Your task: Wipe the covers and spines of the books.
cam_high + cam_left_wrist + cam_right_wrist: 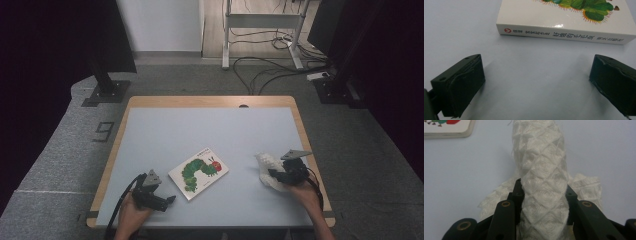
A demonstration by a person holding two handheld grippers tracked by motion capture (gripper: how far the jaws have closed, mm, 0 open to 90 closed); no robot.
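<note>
left tool [171, 200]: near front-left corner of worktop [210, 125], held in person's left hand [131, 216], jaws spread wide with nothing between them; in the left gripper view only bare worktop lies between the two black pads [464, 82]
book [198, 172]: flat on worktop, front centre, just right of left tool and apart from it; white cover with green caterpillar; spine with printed characters faces the left tool in the left gripper view [564, 35]
cloth [267, 169]: white, quilted diamond weave, bunched up at front right of worktop, well apart from book; lower part spread on the surface, a fold stands up between the right tool's jaws [541, 182]
right tool [272, 175]: front right, held in person's right hand [301, 192], grey three-cornered plate on top; jaws pressed in on the cloth, pinching the upright fold from both sides
worktop: pale blue-grey surface, wooden edge
floor [55, 150]: grey carpet, cables behind worktop
</note>
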